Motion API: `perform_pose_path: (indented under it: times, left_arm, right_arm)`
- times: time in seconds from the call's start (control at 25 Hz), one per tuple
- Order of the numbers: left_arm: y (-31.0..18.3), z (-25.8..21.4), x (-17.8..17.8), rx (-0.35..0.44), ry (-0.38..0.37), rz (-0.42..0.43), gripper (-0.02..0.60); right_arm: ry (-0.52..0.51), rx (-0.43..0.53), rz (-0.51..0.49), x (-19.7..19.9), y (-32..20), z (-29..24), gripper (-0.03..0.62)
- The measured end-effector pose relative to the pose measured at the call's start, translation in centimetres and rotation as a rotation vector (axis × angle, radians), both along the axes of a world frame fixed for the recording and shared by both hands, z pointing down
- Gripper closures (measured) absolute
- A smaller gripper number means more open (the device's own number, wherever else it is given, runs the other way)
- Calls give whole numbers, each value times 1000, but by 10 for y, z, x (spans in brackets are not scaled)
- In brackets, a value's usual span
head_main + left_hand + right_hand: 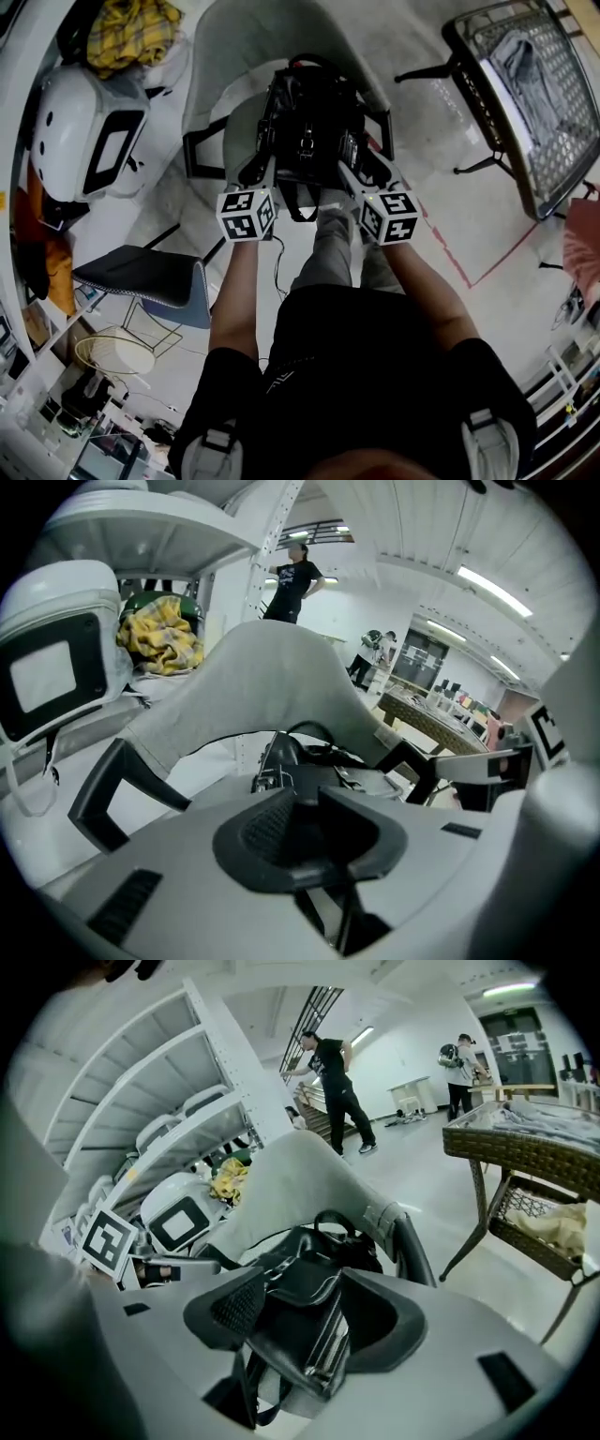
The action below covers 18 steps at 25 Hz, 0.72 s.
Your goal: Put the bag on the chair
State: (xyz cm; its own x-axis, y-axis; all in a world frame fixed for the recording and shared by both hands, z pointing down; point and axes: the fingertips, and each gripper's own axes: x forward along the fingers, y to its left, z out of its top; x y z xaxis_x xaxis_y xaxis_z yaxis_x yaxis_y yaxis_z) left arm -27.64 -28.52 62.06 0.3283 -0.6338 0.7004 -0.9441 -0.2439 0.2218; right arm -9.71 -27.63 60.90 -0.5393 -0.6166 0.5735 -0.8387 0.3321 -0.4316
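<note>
Black leather bag (309, 117) at seat of pale shell chair (230, 66). Right tool (302, 1312) clenched on bag's flap. Left tool (302, 829) jaws nearly together by chair's left armrest; grip unclear.

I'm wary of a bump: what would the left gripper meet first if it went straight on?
Probably the black bag, just ahead of the left gripper; the chair's grey backrest rises behind it.

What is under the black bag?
Under the black bag is the grey chair, its seat showing beside the bag. The seat directly beneath is covered, so contact cannot be confirmed.
</note>
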Motion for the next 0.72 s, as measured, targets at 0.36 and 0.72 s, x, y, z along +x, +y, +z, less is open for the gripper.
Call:
perform_pose_path:
  times: [0.36, 0.72]
  left_arm:
    - [23, 3, 26, -41, 20, 30, 561]
    - [32, -22, 48, -8, 41, 8, 565]
  right_arm:
    - [17, 12, -44, -2, 3, -3, 519]
    - [22, 30, -82, -3, 8, -18, 531]
